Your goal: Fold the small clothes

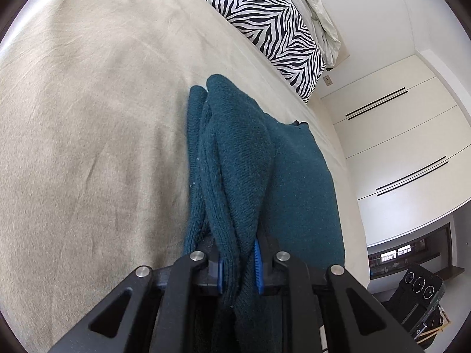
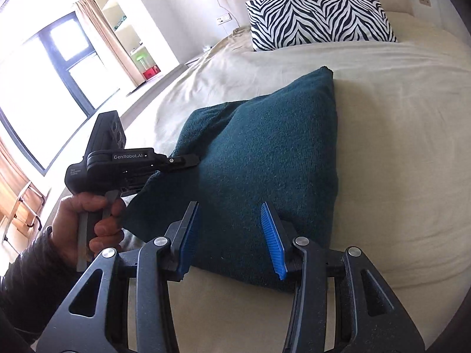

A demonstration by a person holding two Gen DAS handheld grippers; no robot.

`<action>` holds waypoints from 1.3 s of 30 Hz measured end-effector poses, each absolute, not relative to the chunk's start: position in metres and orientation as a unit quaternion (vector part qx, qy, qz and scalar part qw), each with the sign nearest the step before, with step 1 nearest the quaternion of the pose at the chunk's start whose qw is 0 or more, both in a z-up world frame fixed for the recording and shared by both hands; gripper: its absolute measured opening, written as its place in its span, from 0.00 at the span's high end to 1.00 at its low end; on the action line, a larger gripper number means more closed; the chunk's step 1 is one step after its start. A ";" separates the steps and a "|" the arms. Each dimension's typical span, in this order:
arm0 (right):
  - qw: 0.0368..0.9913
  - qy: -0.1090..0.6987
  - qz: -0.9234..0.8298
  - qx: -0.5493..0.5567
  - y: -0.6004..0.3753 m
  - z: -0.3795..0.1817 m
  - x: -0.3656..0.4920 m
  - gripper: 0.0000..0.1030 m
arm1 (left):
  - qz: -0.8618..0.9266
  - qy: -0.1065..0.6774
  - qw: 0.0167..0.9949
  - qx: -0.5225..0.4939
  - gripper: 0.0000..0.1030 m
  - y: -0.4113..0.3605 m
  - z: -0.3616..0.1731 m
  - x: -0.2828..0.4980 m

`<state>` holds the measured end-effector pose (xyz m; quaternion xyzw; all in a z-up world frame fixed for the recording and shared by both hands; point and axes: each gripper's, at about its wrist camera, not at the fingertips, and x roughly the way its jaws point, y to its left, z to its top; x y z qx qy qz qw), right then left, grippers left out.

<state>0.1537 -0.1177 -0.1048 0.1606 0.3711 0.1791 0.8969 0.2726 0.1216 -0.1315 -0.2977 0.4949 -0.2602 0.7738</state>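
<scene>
Fingers point(image 1: 256, 267) of the left gripper point(image 1: 239, 267) are clamped on a bunched edge of the teal knit sweater point(image 2: 259, 158), lifted off the beige bed point(image 2: 397, 147). Right gripper point(image 2: 232, 238): fingers spread apart, holding nothing, just above the sweater's near edge, which lies flat on the bed.

Risks: thick knit could slip from the left pinch as it carries over; with the right side unpinned the whole garment may drag, skewing the fold. Zebra pillow point(image 2: 321, 17) is well clear.
</scene>
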 end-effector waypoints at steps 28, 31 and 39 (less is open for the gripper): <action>0.753 0.407 0.243 0.457 -0.196 -0.150 0.308 0.67 | -0.289 0.456 0.782 -0.311 0.81 0.130 -0.146 0.265; 0.747 0.399 0.276 0.455 -0.187 -0.137 0.278 0.59 | -0.268 0.453 0.801 -0.285 0.80 0.128 -0.132 0.253; 0.748 0.423 0.257 0.442 -0.169 -0.183 0.236 0.67 | -0.191 0.417 0.856 -0.239 0.79 0.127 -0.081 0.208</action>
